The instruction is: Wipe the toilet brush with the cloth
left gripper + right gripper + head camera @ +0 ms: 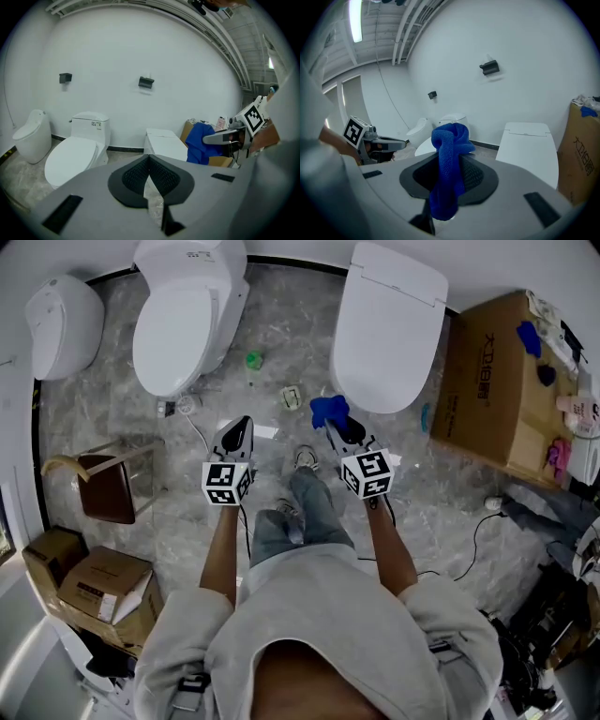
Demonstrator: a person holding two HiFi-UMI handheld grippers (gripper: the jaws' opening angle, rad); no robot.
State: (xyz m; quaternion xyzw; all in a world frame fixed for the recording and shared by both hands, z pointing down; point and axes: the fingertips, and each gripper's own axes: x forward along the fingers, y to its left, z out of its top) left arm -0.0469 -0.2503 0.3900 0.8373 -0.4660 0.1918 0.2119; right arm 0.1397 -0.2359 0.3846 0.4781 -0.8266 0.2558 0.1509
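A grey marble floor (122, 343) carries two white toilets, one at the left (183, 315) and one at the right (389, 329), with a brown cardboard box (487, 381) beside the right one. The left claw (149, 161) is closed, pads meeting on nothing. The right claw (342, 430) is clamped on the blue cloth (449, 140), which bunches above its pads and hangs below them.

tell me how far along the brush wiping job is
Done: the blue cloth is off the floor, clamped in the right gripper's jaws. In hand: nothing else; the left gripper's jaws are together and empty. Left: all the wiping, since neither gripper holds a toilet brush and I can't make one out in any view.
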